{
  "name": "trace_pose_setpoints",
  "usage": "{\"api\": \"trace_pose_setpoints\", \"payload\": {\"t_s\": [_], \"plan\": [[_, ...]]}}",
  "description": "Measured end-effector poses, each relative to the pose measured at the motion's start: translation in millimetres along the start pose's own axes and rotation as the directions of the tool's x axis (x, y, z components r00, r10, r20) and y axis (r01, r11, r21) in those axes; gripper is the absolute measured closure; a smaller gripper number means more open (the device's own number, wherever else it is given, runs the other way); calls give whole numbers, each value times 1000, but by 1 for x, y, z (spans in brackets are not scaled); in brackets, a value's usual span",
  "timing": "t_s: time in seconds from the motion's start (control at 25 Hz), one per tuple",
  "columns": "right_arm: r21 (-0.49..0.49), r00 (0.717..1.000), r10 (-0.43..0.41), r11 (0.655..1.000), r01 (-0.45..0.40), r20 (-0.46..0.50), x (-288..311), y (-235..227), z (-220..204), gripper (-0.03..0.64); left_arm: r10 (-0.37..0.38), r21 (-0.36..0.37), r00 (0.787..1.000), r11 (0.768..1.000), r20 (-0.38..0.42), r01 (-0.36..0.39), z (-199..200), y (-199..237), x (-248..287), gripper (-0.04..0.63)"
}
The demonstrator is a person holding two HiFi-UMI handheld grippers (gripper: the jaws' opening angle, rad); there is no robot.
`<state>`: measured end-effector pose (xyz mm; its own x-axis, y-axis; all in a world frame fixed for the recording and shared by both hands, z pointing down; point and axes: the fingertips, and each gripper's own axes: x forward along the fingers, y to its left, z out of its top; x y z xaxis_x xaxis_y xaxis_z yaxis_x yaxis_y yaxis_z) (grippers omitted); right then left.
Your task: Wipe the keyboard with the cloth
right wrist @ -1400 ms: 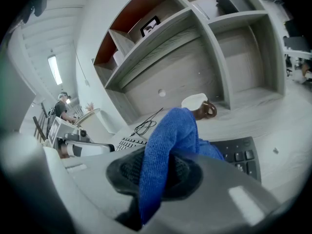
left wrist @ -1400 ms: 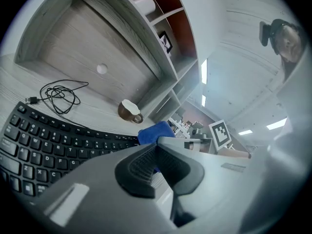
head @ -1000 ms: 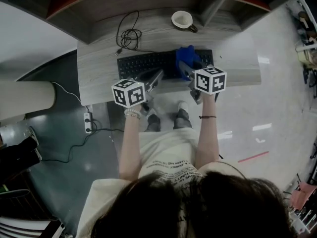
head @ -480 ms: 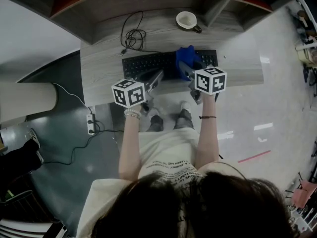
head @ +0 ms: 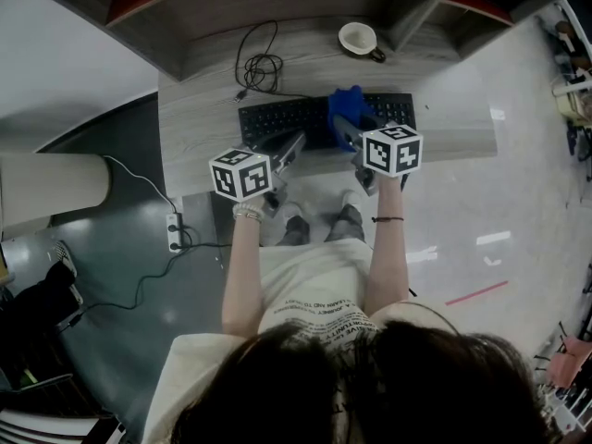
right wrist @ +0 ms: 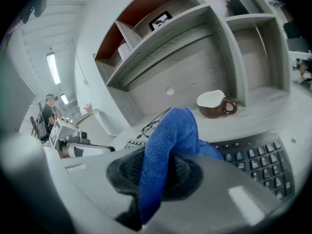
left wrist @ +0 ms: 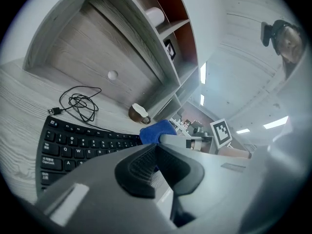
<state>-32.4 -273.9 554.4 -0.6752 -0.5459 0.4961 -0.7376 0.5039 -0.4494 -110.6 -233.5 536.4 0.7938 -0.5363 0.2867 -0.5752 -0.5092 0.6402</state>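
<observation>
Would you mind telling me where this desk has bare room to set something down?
Bare wood lies left of the black keyboard, up to the edge of the grey wooden desk, and right of it. A smaller gap sits between the coiled black cable and the brown mug. The keyboard's middle is crowded: the right gripper holds the blue cloth there.

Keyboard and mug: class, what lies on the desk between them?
Nothing; only bare desk separates the keyboard from the mug, as the head view shows.
</observation>
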Motion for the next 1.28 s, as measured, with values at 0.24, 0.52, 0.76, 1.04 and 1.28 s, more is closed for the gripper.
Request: {"api": "trace_pose_setpoints", "payload": {"t_s": [0.24,0.52,0.76,1.04,1.28], "plan": [[-9,1000,15,1000,-15,-5,11,14,-2,558,3,3,1000,1000,4,-3,0,6,-12,591],[-18,999,35,999,-36,-7,22,32,-4,558,18,2,1000,1000,16,-18,0,14,-29,591],[-25,999,44,999,-45,-12,29,43,-5,558,28,1,999,1000,24,-28,0,18,-41,591],[-34,998,63,997,-64,-18,38,57,-7,558,41,-1,999,999,33,-41,0,24,-54,591],[-41,997,74,996,-75,-25,47,68,-9,558,53,-5,998,999,41,-53,-1,30,-67,591]]}}
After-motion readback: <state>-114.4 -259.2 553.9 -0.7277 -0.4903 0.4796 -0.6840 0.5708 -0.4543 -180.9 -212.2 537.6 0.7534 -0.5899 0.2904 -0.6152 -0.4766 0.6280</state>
